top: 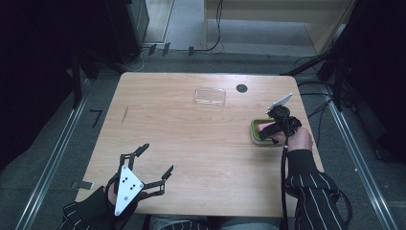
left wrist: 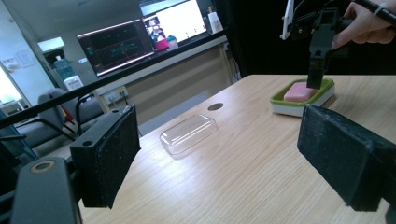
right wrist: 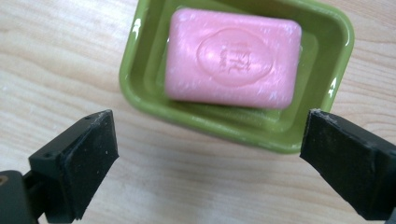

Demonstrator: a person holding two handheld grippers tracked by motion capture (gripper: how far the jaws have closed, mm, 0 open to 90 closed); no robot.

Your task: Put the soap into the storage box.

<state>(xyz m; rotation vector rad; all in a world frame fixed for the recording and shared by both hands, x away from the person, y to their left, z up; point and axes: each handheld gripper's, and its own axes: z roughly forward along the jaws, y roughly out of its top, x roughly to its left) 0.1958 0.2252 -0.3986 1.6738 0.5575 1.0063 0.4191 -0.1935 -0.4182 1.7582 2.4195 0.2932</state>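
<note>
A pink bar of soap (right wrist: 232,58) lies in a green soap dish (right wrist: 140,79) near the table's right edge; both also show in the high view, soap (top: 263,127) and dish (top: 255,134). My right gripper (right wrist: 208,161) hangs just above the dish, pointing down, open and empty, its jaws spread wider than the dish. A clear plastic lid (top: 210,96) lies at the table's far middle, apart from the dish. My left gripper (top: 155,160) rests open at the near left of the table, nothing between its fingers.
A small round dark hole (top: 242,88) sits in the wooden tabletop (top: 191,143) beyond the lid. Cables trail on the floor at the right. Monitors and chairs stand far behind the table in the left gripper view.
</note>
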